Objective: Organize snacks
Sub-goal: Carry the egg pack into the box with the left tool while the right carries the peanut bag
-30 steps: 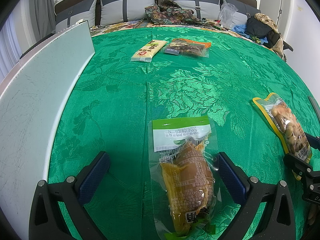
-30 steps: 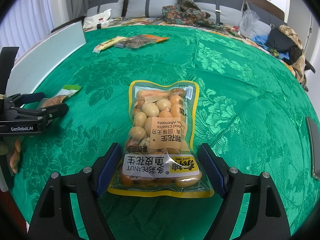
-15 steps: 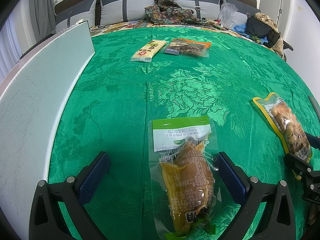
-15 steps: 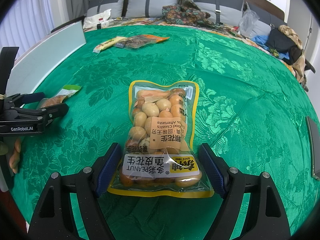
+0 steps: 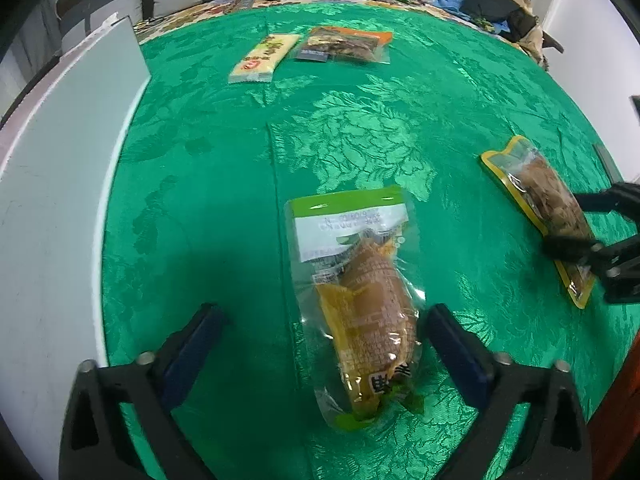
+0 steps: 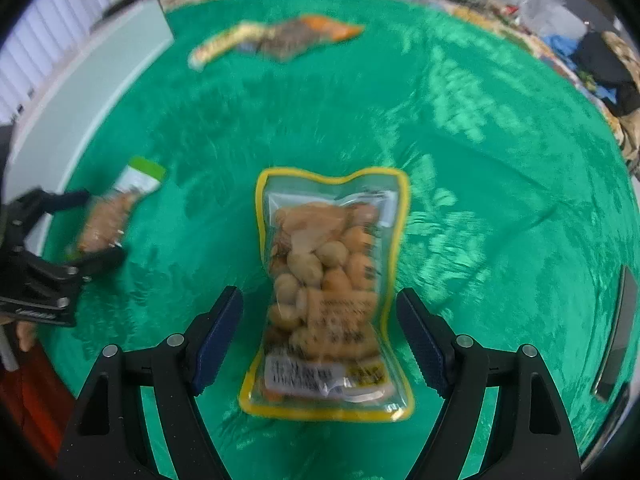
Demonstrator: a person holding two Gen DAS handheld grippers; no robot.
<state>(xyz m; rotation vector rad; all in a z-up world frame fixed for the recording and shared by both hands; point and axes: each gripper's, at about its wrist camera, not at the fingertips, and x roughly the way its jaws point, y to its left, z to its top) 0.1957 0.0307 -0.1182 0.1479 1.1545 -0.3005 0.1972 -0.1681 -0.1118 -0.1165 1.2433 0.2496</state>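
Between the left tongs: the left gripper (image 5: 320, 334) straddles the green-topped pouch (image 5: 360, 304), which lies flat on the green cloth (image 5: 224, 184). Jaws are closing right now, yet neither pad presses the film; the right-hand pad is just beside the pouch edge and the left-hand pad is well apart from it.

Between the right tongs: the right gripper (image 6: 320, 334) straddles the peanut bag (image 6: 330, 296), also flat on the cloth. Jaws stand wide and are easing inward, with green cloth showing on both sides of the bag, so no grip.

Ahead of both tongs: a yellow bar packet (image 5: 264, 58) and an orange-topped packet (image 5: 344, 44) lie side by side at the far end, touching or nearly so; blur makes it hard to say.

Off to the left of the left tongs: a pale board (image 5: 60, 184) runs along the cloth's edge.

Done so far: judging by the layout, the far pair looks like the start of a row, though that is only a guess.

Left to do: two snacks remain near the person, neither lifted. Both need gripping, carrying forward and setting down beside the far pair.

Progress call: roughly halfway at best, with both pickups on the point of starting.

Watch for: slick film pouches, so a pinch on the flat edge could slip.
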